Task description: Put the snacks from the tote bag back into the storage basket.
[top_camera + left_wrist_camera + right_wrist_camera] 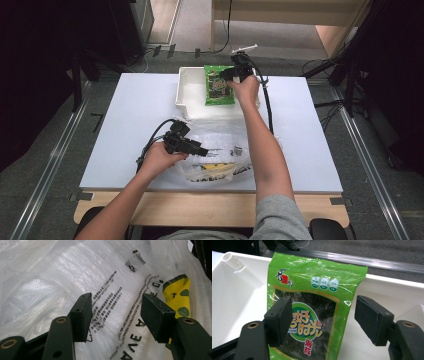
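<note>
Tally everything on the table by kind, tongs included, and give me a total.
Tongs: 2, left tongs and right tongs, both open
White tray: 1
Green snack packet in the tray: 1
Clear plastic bag: 1
Yellow packet inside the bag: 1
Total: 6

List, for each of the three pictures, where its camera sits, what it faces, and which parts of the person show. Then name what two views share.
High view: above the person's side, facing forward and down on the table; both forearms show.
Left gripper view: on the left gripper, facing a clear bag; open jaws show.
Right gripper view: on the right gripper, facing a green packet in a white tray; open jaws show.
Shared: the high and right gripper views both show packet and tray.
</note>
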Demonstrator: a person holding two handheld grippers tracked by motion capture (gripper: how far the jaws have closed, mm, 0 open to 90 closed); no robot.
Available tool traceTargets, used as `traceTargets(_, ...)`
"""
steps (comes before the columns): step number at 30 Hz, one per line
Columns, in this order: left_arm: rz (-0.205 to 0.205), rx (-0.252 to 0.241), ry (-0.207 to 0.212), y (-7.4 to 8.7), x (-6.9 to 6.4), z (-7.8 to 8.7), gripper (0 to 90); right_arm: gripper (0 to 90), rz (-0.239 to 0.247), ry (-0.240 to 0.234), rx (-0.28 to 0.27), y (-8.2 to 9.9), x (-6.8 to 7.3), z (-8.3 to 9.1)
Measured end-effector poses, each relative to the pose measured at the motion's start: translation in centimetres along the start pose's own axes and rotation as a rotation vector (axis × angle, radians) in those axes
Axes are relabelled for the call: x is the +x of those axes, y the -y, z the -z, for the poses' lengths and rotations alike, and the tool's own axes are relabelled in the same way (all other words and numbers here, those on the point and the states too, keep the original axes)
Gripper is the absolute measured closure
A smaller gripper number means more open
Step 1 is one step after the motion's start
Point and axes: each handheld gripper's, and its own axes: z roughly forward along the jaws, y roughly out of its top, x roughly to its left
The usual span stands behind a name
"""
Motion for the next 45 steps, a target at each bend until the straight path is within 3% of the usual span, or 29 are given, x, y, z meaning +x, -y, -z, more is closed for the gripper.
traceTargets(16,0.006,-0.003,-0.009,0.0,0.1,0.2,43.5,36.7,0.051,-0.053,-0.014,0.4,1.8,1.6)
traceTargets(19,0.005,-0.003,-0.014,0.0,0.1,0.1,43.2,40.0,0.055,-0.09,0.002,1.2,2.0,2.1)
traceTargets(31,0.003,-0.001,-0.022,0.0,0.2,0.1,43.0,42.1,0.102,-0.136,0.015,3.6,2.4,3.7)
traceTargets(45,0.002,-0.019,-0.016,-0.1,0.1,0.3,39.6,41.5,0.146,-0.198,-0.011,6.5,3.6,6.5)
